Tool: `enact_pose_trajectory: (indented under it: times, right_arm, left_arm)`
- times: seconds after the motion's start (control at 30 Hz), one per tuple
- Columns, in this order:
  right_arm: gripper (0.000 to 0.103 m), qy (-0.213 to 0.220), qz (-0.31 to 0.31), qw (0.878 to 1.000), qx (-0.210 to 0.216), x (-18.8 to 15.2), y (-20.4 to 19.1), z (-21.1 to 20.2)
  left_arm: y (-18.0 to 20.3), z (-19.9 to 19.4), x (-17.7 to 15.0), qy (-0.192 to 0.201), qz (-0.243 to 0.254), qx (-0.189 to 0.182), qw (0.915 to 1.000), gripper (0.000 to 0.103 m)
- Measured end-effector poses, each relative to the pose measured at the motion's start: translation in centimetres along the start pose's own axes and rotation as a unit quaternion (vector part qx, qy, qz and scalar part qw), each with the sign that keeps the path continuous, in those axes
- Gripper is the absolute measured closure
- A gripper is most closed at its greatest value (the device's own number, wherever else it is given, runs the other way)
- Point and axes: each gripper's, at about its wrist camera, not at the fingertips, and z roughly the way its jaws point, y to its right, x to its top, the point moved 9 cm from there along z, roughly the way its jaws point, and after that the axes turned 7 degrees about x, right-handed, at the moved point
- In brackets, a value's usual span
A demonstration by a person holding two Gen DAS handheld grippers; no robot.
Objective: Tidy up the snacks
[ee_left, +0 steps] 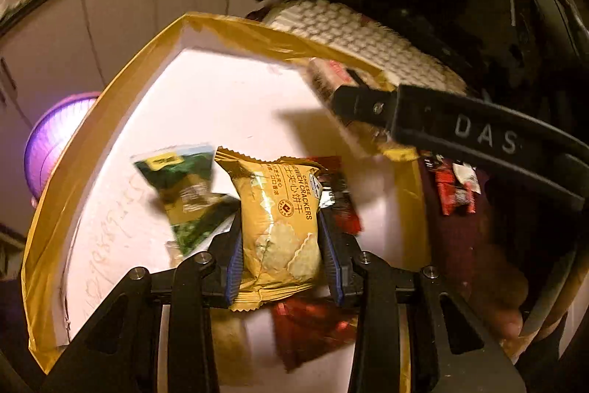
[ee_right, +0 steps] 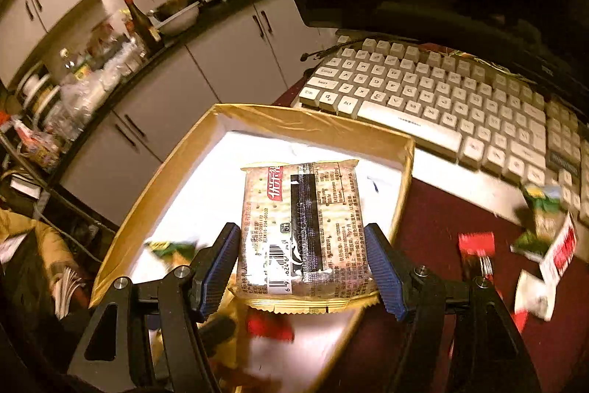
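Note:
My left gripper (ee_left: 283,242) is shut on a yellow cheese sandwich cracker packet (ee_left: 276,220) and holds it above a white box with gold-taped rim (ee_left: 66,179). A green snack packet (ee_left: 184,194) and red packets (ee_left: 342,205) lie in the box. My right gripper (ee_right: 305,260) is shut on a pale cracker packet (ee_right: 305,231), barcode side up, above the same box (ee_right: 316,124). The right gripper's finger and its packet also show in the left wrist view (ee_left: 364,105) over the box's far right corner.
A white keyboard (ee_right: 441,98) lies behind the box on a dark red desk (ee_right: 434,227). Loose red, white and green snack packets (ee_right: 545,234) lie on the desk to the right. Kitchen cabinets (ee_right: 228,61) stand behind. A purple lit object (ee_left: 55,139) sits left.

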Motion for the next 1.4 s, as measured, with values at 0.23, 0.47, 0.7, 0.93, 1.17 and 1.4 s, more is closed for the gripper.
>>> enact_pose_trajectory:
  times: [0.23, 0.47, 0.7, 0.93, 1.17, 1.4]
  right_arm:
    - [0.033, -0.023, 0.003, 0.999, -0.025, -0.3, -0.1, 2.9]
    - [0.025, 0.041, 0.029, 0.998, 0.036, 0.4, -0.4, -0.7]
    - [0.023, 0.107, 0.052, 0.992, 0.047, -4.8, 2.1, -9.6]
    - [0.027, 0.117, 0.061, 0.99, -0.044, -10.5, 7.0, -14.6]
    - [0.026, 0.121, 0.047, 0.989, -0.065, -10.8, 7.7, -16.4]
    - [0.027, 0.121, 0.053, 0.987, -0.088, -10.5, 8.2, -17.0]
  left_arm:
    - [-1.3, 0.8, -0.4, -0.023, -0.029, -0.03, 0.9989, 0.065]
    - [-1.4, -2.4, -0.5, 0.035, -0.025, -0.019, 0.9989, 0.038]
    - [3.1, -6.8, -2.2, 0.095, 0.011, -0.049, 0.9943, 0.033]
    - [9.0, -6.7, -2.4, 0.092, 0.093, 0.001, 0.9914, 0.032]
    - [9.9, -8.3, -2.1, 0.104, 0.08, 0.031, 0.9909, 0.032]
    - [10.1, -9.1, -1.3, 0.122, 0.09, 0.072, 0.9858, 0.032]
